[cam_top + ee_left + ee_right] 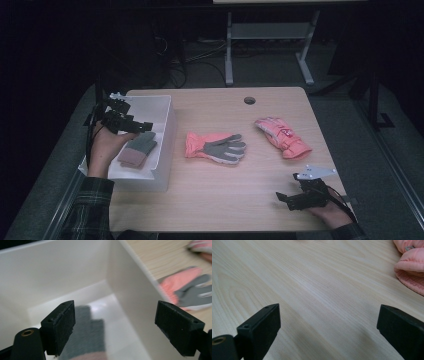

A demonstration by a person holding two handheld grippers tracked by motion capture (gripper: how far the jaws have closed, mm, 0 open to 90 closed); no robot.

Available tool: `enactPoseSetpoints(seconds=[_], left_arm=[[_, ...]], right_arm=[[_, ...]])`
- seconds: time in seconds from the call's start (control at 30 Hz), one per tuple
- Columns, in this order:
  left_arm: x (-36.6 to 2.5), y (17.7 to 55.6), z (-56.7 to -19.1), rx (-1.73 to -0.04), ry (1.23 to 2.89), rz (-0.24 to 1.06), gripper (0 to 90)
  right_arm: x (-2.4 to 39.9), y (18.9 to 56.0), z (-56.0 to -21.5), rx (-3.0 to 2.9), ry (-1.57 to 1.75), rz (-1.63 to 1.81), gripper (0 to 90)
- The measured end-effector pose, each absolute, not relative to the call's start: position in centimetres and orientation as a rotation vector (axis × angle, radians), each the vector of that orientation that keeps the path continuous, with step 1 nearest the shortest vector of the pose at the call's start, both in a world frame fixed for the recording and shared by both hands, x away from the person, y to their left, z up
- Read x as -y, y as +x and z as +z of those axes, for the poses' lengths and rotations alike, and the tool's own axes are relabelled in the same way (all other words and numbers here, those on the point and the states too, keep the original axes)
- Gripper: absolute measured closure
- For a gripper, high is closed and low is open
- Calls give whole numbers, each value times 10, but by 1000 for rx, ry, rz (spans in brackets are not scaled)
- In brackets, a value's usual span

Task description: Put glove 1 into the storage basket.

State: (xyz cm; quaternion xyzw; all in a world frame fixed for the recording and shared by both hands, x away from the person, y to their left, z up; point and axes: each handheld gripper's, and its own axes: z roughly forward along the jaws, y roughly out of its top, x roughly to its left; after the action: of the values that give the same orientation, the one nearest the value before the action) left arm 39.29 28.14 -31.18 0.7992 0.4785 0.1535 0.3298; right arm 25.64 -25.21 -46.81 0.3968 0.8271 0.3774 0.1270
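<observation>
Wooden table [210, 195] | white bin [167, 130] at left, grey glove [139, 149] inside | left gripper [142, 126] over bin, jaws apart, empty | right gripper [284, 199] near front edge, jaws apart, empty

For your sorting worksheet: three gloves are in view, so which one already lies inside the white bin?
The grey-green glove with the dusty pink cuff, lying in the white bin under the open left gripper. The two salmon-pink gloves lie on the bare table.

White bin [167, 145], grey-and-mauve glove [138, 149], coral-and-grey glove [215, 146], pink glove [282, 137], pale woodgrain table [225, 200].
</observation>
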Motion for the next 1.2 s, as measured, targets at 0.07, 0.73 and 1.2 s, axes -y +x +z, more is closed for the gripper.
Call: enactPoseSetpoints(seconds=[0.07,0.73,1.2], left_arm=[[-278,391,-309,-1225,2093,395,158],[-194,367,-295,-928,2130,273,137],[-134,348,-316,-780,2183,173,153]], right_arm=[[252,256,-468,-2407,1155,1098,47],[253,256,-468,-2407,1162,1100,47],[252,256,-468,-2407,1154,1102,48]])
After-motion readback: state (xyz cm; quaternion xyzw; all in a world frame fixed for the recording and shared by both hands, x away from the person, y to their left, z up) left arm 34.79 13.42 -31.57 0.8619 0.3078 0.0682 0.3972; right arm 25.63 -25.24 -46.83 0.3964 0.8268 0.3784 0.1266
